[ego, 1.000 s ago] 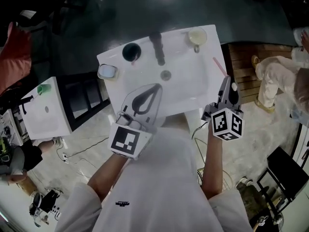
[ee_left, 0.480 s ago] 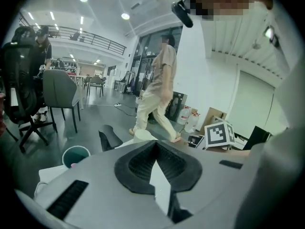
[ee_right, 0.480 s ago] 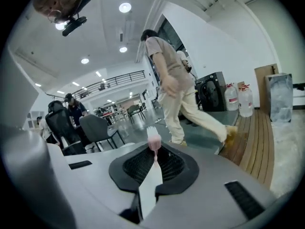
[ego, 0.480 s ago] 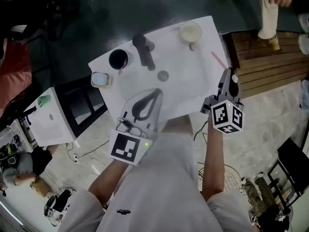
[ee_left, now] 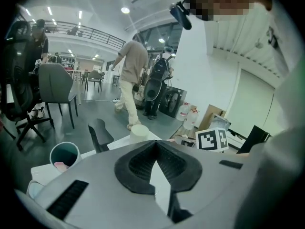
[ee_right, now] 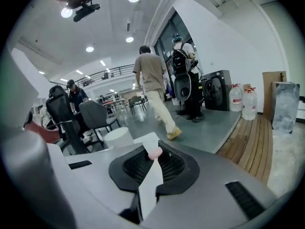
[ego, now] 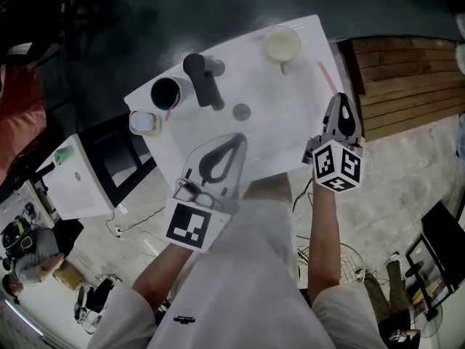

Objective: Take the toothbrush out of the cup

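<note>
A dark cup (ego: 166, 93) stands at the left of the white sink top (ego: 283, 93); in the left gripper view the cup (ee_left: 65, 155) is teal, with a small pink thing inside. The pink toothbrush (ego: 326, 78) is out of it and slants over the sink's right edge. My right gripper (ego: 340, 100) is shut on its near end, and the pink end (ee_right: 154, 152) shows between the closed jaws (ee_right: 152, 150). My left gripper (ego: 234, 139) hovers over the sink's near edge, shut and empty (ee_left: 155, 145).
A dark faucet (ego: 203, 79) and a drain (ego: 241, 111) sit mid-sink. A white mug (ego: 282, 46) stands at the far right corner, and a small dish (ego: 144, 122) at the left edge. Wooden decking (ego: 407, 78) lies to the right. People stand in the background (ee_right: 155, 87).
The head view has swung, so the sink appears turned and shifted left. Both grippers keep about the same place near the sink's front. The person at the upper right has left the head view.
</note>
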